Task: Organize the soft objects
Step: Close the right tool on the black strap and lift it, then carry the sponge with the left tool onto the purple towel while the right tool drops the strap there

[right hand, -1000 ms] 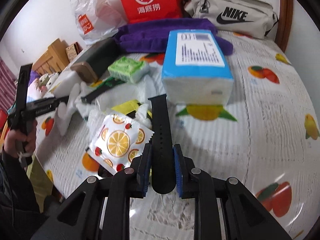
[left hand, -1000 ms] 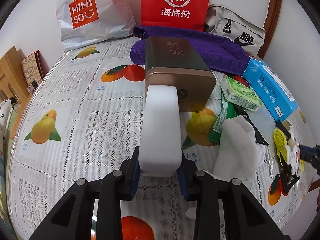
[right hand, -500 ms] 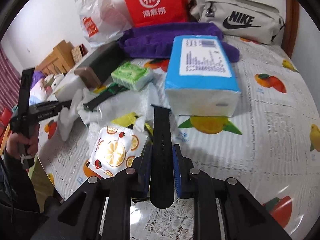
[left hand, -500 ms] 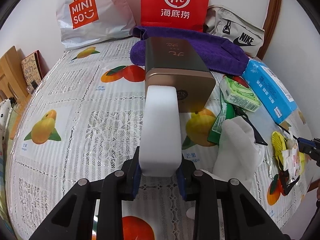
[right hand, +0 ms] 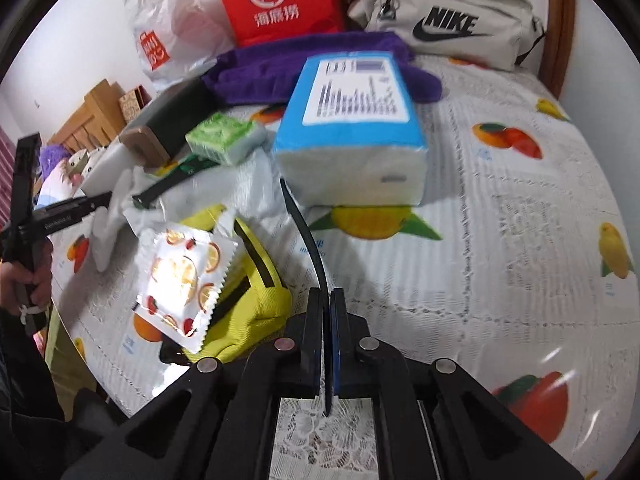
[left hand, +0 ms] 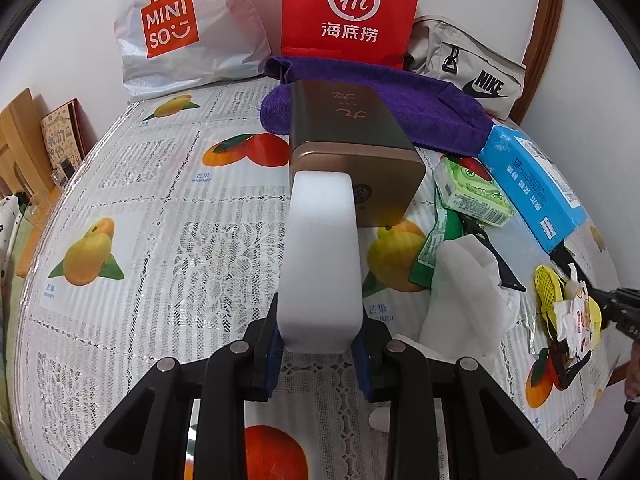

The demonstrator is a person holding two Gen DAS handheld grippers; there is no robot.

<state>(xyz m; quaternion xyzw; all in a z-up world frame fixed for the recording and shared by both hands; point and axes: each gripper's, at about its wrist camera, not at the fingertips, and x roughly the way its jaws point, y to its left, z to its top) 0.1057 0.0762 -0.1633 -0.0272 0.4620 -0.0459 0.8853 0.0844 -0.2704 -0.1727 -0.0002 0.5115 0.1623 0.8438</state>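
My left gripper (left hand: pixel 318 340) is shut on a white foam block (left hand: pixel 320 256) that points at the gold-brown tin box (left hand: pixel 352 148). My right gripper (right hand: pixel 327 316) is shut on a black watch strap (right hand: pixel 306 236), seen edge-on, curving up toward the blue tissue pack (right hand: pixel 352 128). A white cloth (left hand: pixel 464 292), a green tissue packet (left hand: pixel 472 192), a purple towel (left hand: pixel 420 108) and a yellow mesh pouch (right hand: pixel 256 292) lie on the fruit-print tablecloth (left hand: pixel 160 240).
A fruit-print sachet (right hand: pixel 184 276) lies on the yellow pouch. A MINISO bag (left hand: pixel 176 36), red paper bag (left hand: pixel 348 16) and Nike pouch (right hand: pixel 444 20) line the back wall. A second black strap (left hand: pixel 500 264) lies by the white cloth. The table edge is near left in the right wrist view.
The right gripper has rolled, so the black strap now shows edge-on instead of flat, and it has lifted over the yellow pouch. The left gripper holds the foam block nearly still.
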